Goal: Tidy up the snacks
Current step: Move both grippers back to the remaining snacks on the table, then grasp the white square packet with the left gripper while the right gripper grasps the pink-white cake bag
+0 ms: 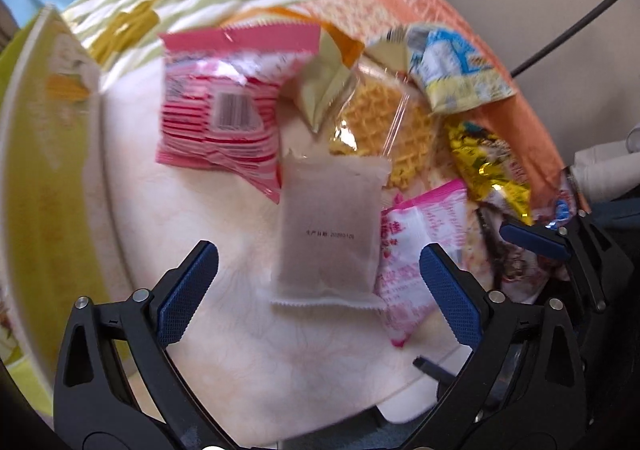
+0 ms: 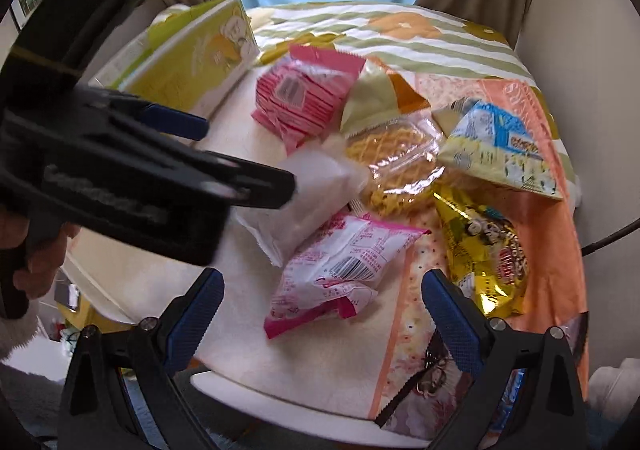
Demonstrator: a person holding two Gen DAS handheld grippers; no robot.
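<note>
Snack packets lie in a heap on a white table (image 1: pixel 280 362). In the left wrist view my left gripper (image 1: pixel 320 286) is open, its blue pads either side of a frosted grey-brown packet (image 1: pixel 330 230). A red-and-pink striped packet (image 1: pixel 220 110), a waffle in clear wrap (image 1: pixel 380 122), a pink-and-white packet (image 1: pixel 416 250), a blue-and-yellow packet (image 1: pixel 456 74) and a gold packet (image 1: pixel 492 166) lie around it. In the right wrist view my right gripper (image 2: pixel 322 310) is open over the pink-and-white packet (image 2: pixel 340 266). The left gripper (image 2: pixel 208 154) reaches in from the left over the frosted packet (image 2: pixel 304 202).
A yellow-green box (image 2: pixel 192 54) stands open at the table's left side, also in the left wrist view (image 1: pixel 44 170). An orange patterned bag (image 2: pixel 540 210) lies under the right-hand snacks. A striped floral cloth (image 2: pixel 400 30) covers the far side. A black cable (image 1: pixel 576 30) runs along the wall.
</note>
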